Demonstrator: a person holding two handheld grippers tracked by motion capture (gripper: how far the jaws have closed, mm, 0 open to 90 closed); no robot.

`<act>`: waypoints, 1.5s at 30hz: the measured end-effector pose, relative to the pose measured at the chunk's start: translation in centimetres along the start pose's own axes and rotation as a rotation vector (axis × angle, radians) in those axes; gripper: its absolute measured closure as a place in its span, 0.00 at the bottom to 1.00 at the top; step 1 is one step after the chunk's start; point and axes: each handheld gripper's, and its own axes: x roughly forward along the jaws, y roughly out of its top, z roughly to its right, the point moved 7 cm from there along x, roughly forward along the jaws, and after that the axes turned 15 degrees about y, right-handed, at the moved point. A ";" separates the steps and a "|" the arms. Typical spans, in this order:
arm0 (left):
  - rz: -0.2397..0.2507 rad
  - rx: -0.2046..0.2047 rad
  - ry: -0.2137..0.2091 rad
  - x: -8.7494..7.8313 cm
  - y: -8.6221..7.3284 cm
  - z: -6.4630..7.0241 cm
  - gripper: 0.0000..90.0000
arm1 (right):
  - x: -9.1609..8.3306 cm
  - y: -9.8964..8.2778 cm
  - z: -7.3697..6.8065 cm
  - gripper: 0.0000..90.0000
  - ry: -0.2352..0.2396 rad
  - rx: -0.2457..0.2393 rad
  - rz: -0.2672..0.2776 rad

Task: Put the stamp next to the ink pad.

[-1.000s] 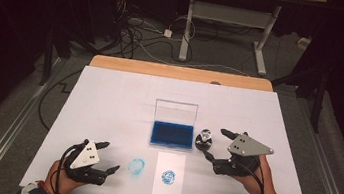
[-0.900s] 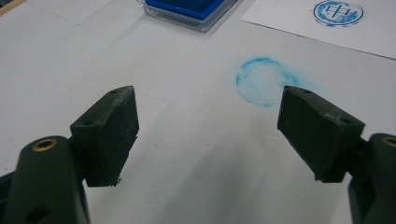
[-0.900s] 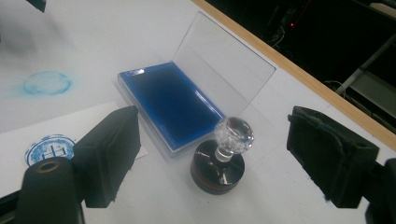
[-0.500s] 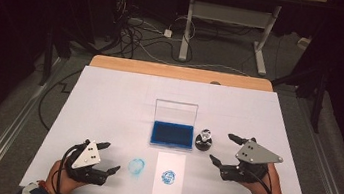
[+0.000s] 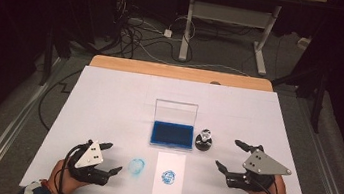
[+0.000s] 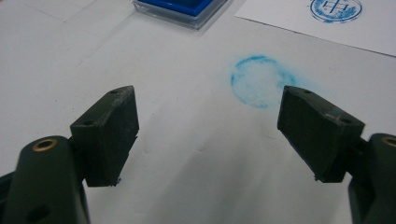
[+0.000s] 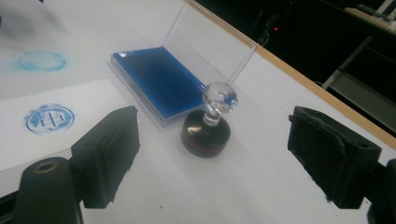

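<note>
Item 1, stamp [image 5: 204, 140]: dark round base w/ clear knob handle, standing upright on the table [image 5: 109, 99], just right of the ink pad and apart from it. In the right gripper view the stamp [image 7: 206, 126] is sitting ahead of the two black jaws, between their lines but beyond the tips, untouched.

Item 2, ink pad [image 5: 172, 133]: blue pad in a clear case, lid standing open at the far edge. Lying at table centre, just beyond the paper slip.

Item 3, paper slip [image 5: 169, 176]: white, lying near the front edge, carrying a round blue stamp print [image 5: 168, 177] approx. in its middle.

Item 4, blue smudge [image 5: 136, 165]: faint round ink mark lying directly on the table cover, just left of the slip. In the left gripper view the smudge [image 6: 258, 82] is showing ahead of the jaws, nearer one of them.

Item 5, left tongs [image 5: 111, 158]: released, jaws standing wide w/ nothing between, hovering low at front left, tips pointing toward the smudge. Person's hand is gripping the body from below.

Item 6, right tongs [image 5: 231, 156]: released, jaws spread wide, empty, sitting at front right, tips pointing left toward the stamp, near it but not touching.
</note>
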 end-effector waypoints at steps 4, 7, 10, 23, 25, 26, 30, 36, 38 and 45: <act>0.000 0.004 -0.002 0.1 0.1 0.0 0.22 | -0.3 -0.6 -0.1 0.19 -0.005 -0.001 -0.002; -0.002 0.003 -0.004 0.3 0.1 0.0 0.22 | -0.7 -0.9 -0.1 0.19 -0.012 0.008 0.008; -0.001 0.001 -0.004 0.3 0.1 0.0 0.22 | -1.0 -1.2 -0.2 0.19 -0.016 0.008 0.018; -0.001 0.002 0.008 0.3 0.2 -0.1 0.22 | -1.8 -3.7 -0.6 0.19 -0.028 0.006 -0.001; -0.001 0.004 0.008 0.2 0.2 -0.1 0.22 | -1.9 -4.2 -0.7 0.19 -0.027 0.019 -0.001; 0.001 0.003 0.009 0.2 0.2 -0.1 0.22 | -1.9 -4.4 -0.8 0.19 -0.025 0.024 0.007; 0.000 0.006 0.010 0.1 0.1 -0.1 0.22 | -1.9 -5.3 -1.1 0.19 -0.022 0.041 0.008; -0.001 0.009 0.015 -0.1 0.1 0.1 0.22 | -1.9 -5.6 -1.3 0.19 -0.020 0.050 0.008; 0.001 0.016 0.022 -0.3 0.1 0.1 0.22 | -1.9 -5.5 -1.4 0.19 -0.017 0.046 0.010; 0.001 0.014 0.023 -0.4 -0.1 -0.1 0.22 | -1.6 -5.1 -1.7 0.19 -0.004 0.028 0.009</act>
